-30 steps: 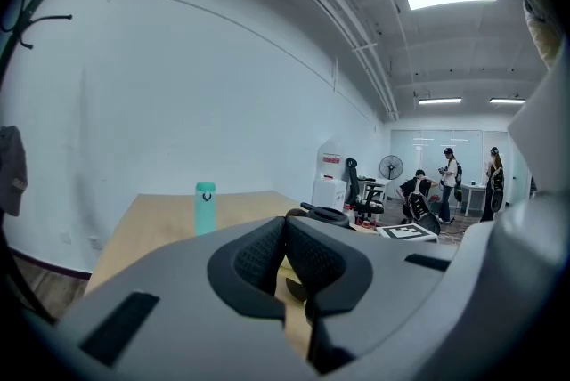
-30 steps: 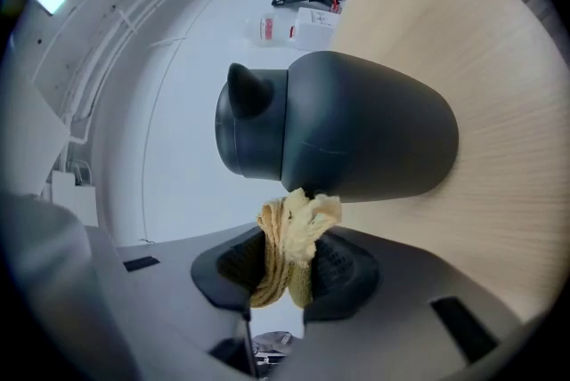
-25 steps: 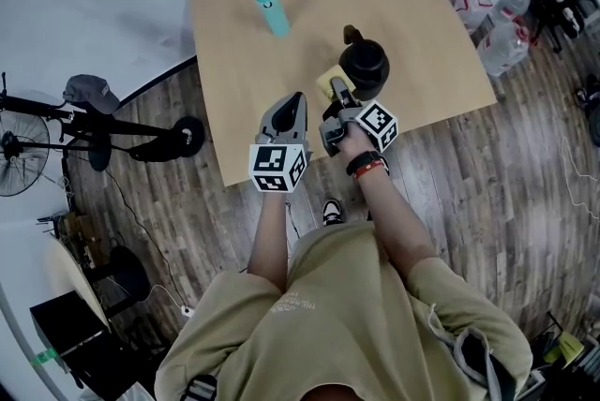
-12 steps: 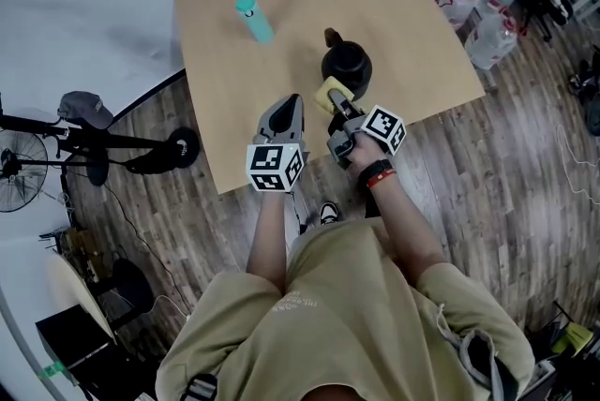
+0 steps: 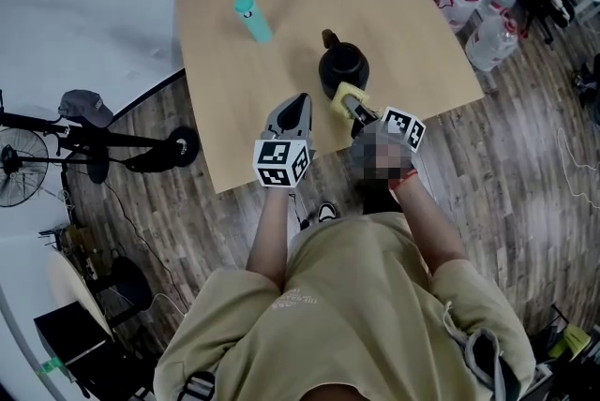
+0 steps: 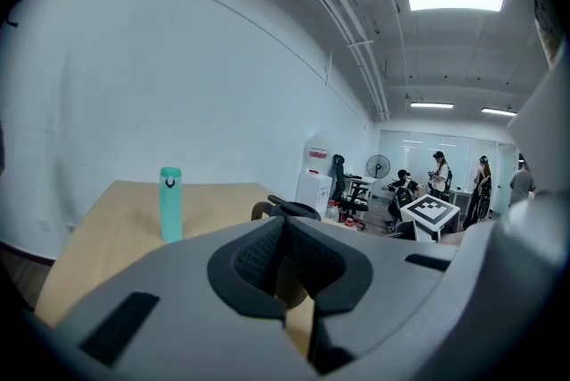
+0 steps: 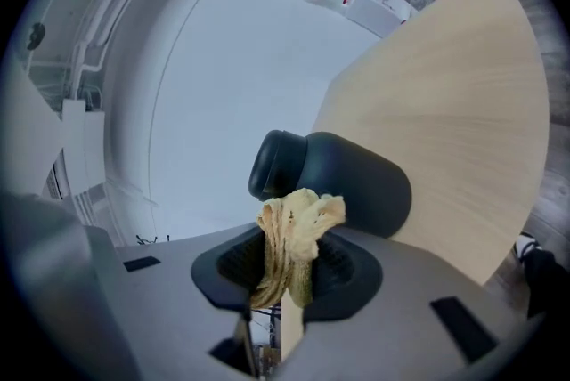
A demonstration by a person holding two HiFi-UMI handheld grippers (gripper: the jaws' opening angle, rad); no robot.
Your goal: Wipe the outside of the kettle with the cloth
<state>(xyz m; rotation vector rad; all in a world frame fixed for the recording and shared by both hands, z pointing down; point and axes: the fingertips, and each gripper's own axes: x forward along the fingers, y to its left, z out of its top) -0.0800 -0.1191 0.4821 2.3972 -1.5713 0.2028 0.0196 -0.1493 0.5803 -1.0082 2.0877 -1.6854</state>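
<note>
Head view: the left gripper [image 5: 297, 101] points over the wooden table [image 5: 225, 109], its tips short of the black kettle [image 5: 343, 69]; the right gripper [image 5: 350, 103] holds a yellow cloth [image 5: 345, 94] just beside the kettle's near side; a teal bottle [image 5: 251, 19] stands well beyond the left fingers. Left gripper view: jaws pressed together with nothing between them; kettle ahead of the tips, bottle off to their left. Right gripper view: jaws clamped on the bunched cloth; the kettle sits directly past the tips; whether cloth and kettle touch is unclear.
</note>
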